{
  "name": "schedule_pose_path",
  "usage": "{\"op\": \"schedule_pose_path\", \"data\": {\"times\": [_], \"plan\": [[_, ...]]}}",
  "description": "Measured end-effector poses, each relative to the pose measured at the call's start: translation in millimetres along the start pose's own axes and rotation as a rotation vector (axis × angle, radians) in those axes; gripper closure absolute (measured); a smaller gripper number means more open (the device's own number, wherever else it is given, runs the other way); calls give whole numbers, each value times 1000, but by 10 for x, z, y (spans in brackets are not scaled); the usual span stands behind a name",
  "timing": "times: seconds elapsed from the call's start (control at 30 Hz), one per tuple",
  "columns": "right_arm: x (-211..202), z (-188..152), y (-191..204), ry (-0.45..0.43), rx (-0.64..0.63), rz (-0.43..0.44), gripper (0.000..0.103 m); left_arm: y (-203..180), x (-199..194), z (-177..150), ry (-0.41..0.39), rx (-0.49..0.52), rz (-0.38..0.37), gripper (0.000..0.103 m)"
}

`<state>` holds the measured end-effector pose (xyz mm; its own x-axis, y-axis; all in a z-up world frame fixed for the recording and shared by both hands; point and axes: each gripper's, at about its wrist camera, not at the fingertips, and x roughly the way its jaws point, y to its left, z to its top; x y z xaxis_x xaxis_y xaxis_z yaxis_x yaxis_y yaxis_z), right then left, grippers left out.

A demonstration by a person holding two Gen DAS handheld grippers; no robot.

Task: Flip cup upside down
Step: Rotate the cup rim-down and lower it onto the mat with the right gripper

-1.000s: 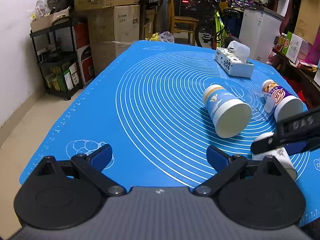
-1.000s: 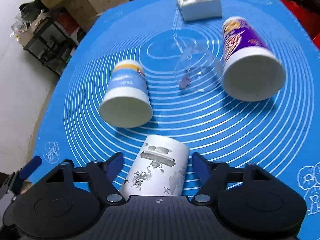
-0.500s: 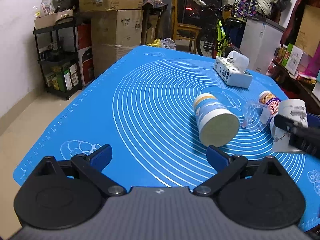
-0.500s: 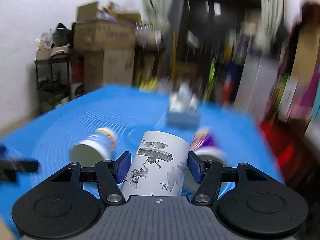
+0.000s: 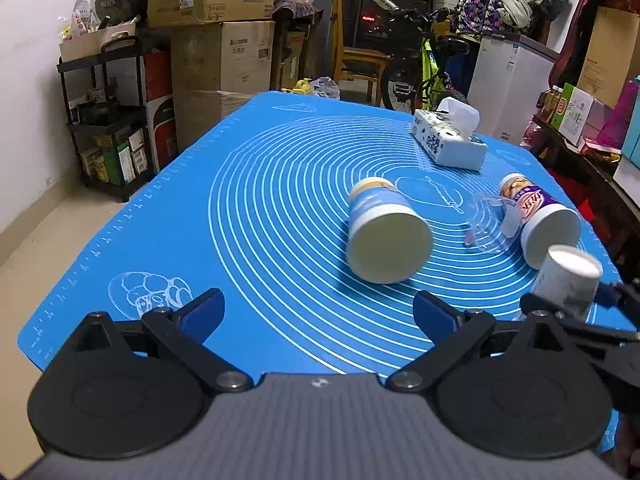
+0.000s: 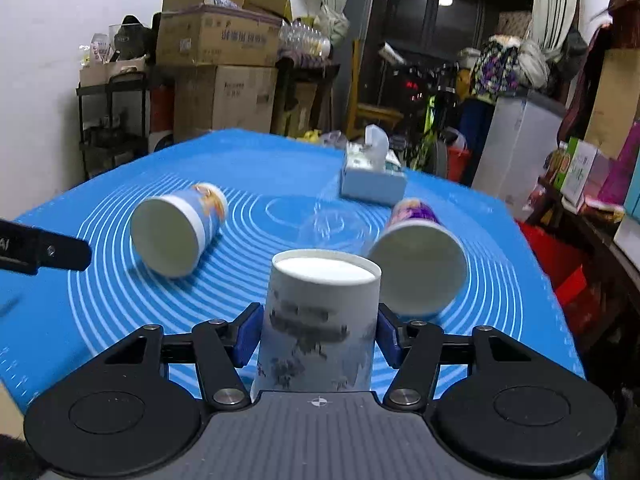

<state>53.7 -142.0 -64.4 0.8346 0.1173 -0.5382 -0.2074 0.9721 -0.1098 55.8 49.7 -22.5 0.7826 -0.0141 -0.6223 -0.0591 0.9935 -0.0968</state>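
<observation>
My right gripper is shut on a white paper cup with grey ink print. The cup stands base up, mouth down, over the blue mat; whether it touches the mat is hidden. The cup also shows in the left wrist view at the right edge, between the right gripper's fingers. My left gripper is open and empty above the mat's near edge.
A blue-and-white cup lies on its side mid-mat. A purple cup and a clear plastic cup lie on their sides at the right. A tissue box sits at the far right. Boxes and shelves stand beyond the table.
My right gripper closed on the white cup where it lay on its side, lifted it and turned it so its base faces up. My left gripper pulled back slightly and stayed open.
</observation>
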Motion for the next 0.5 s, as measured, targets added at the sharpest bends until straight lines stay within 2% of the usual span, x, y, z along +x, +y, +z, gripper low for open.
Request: {"op": "schedule_pose_path", "data": {"times": [0.27, 0.5], "plan": [[-36, -63, -68, 31, 27, 24, 41, -159, -16, -56, 15, 40, -24, 3], [-217, -83, -131, 26, 43, 41, 24, -289, -120, -126, 12, 71, -53, 4]]}}
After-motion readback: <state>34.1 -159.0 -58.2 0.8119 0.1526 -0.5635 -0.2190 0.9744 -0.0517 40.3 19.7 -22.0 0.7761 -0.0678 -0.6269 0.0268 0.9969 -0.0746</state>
